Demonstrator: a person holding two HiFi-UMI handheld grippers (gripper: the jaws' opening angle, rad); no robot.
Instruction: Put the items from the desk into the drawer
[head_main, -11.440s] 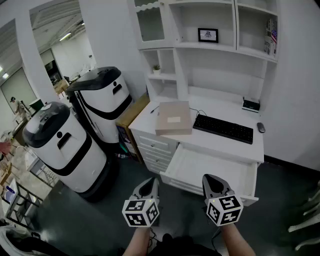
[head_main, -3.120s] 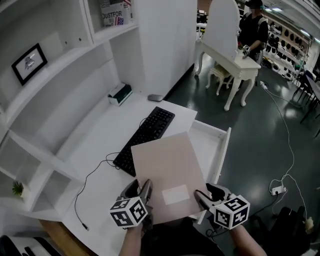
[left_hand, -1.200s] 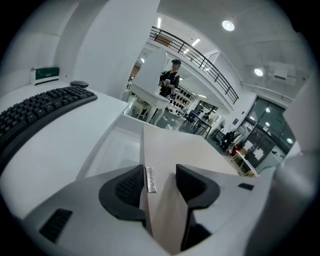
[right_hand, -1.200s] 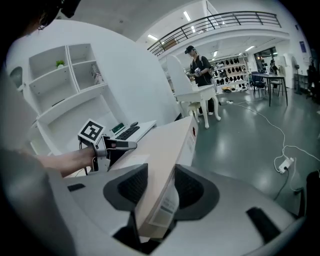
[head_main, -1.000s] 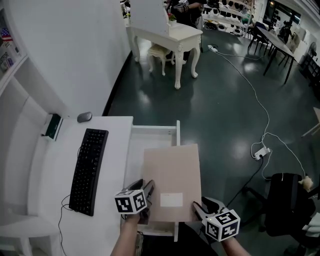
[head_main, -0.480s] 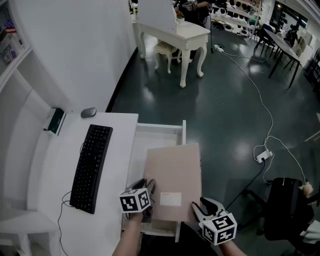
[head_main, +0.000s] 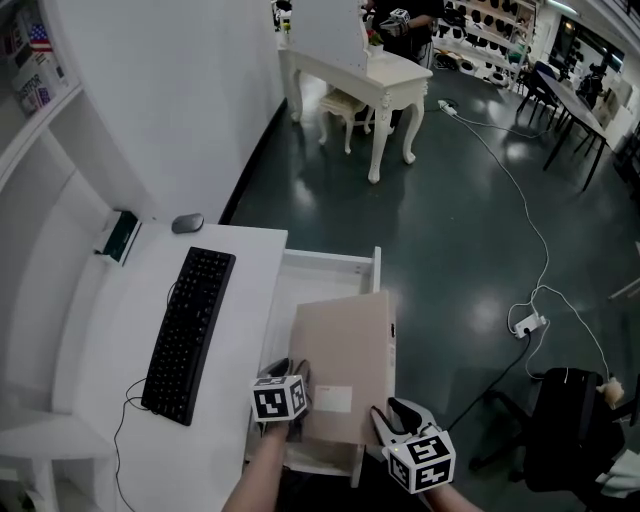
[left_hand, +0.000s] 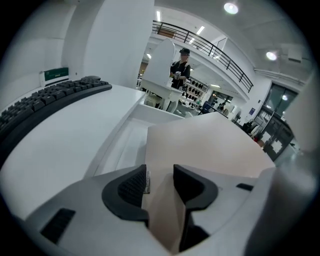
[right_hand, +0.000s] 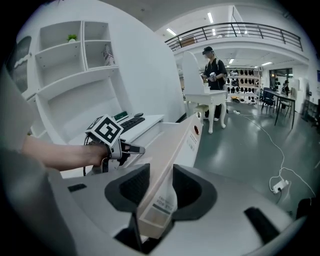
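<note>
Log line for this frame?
left claw shut on box | right claw shut on box | box over open drawer | keyboard on desk

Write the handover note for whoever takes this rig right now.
Left gripper: shut on the box, near left edge.
Right gripper: shut on the box, near right corner.
Box: held over the open drawer, not released.
Done: box is off the desk.
Left: lower the box in and let go; keyboard and mouse are on the desk.
</note>
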